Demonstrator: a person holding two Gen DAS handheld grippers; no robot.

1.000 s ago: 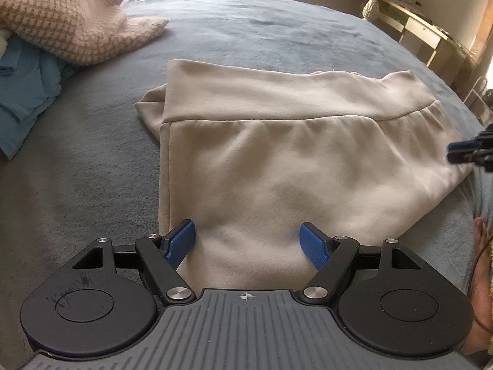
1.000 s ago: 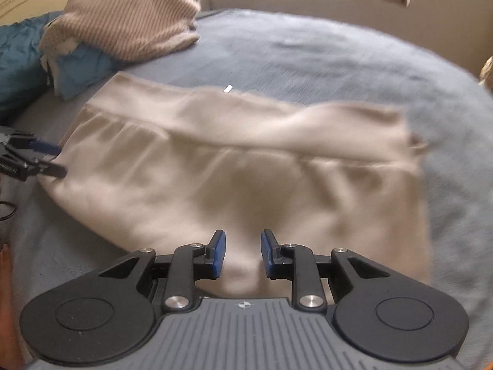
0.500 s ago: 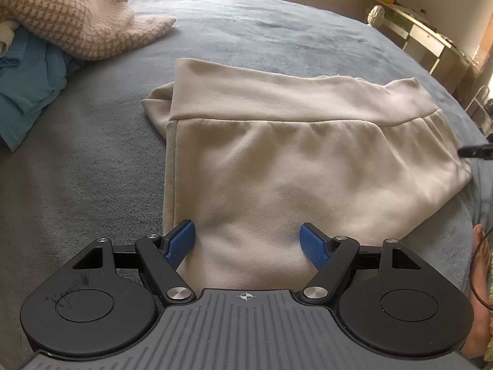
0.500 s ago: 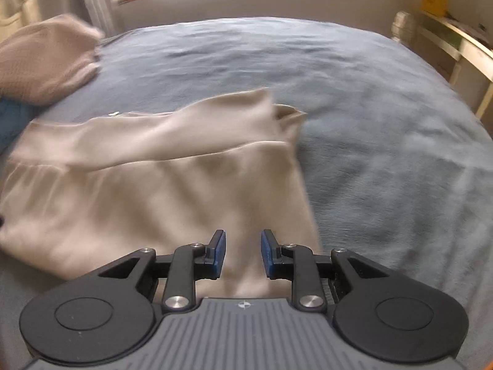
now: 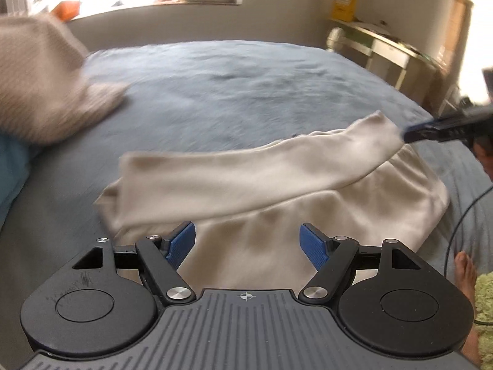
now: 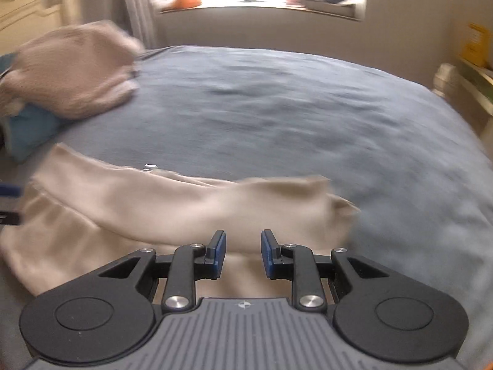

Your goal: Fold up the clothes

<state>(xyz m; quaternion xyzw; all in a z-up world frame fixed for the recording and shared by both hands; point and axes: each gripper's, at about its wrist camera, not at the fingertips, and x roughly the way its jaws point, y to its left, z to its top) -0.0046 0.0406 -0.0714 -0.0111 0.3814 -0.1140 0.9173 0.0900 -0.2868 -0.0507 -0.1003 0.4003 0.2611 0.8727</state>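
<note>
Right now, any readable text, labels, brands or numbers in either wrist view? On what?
No legible text in either view.
Yellow box on the side table: print on its face, too small and blurred to read.
Beige garment: no label or print visible.
Left tongs and right tongs: only crosshair marks, no lettering.

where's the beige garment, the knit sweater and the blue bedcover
beige garment [image 5: 277, 185]: left wrist view, on the folded-over upper band.
knit sweater [image 6: 77, 71]: right wrist view, middle of the blurred heap at far left.
blue bedcover [image 6: 292, 117]: right wrist view, bare stretch beyond the garment.
</note>
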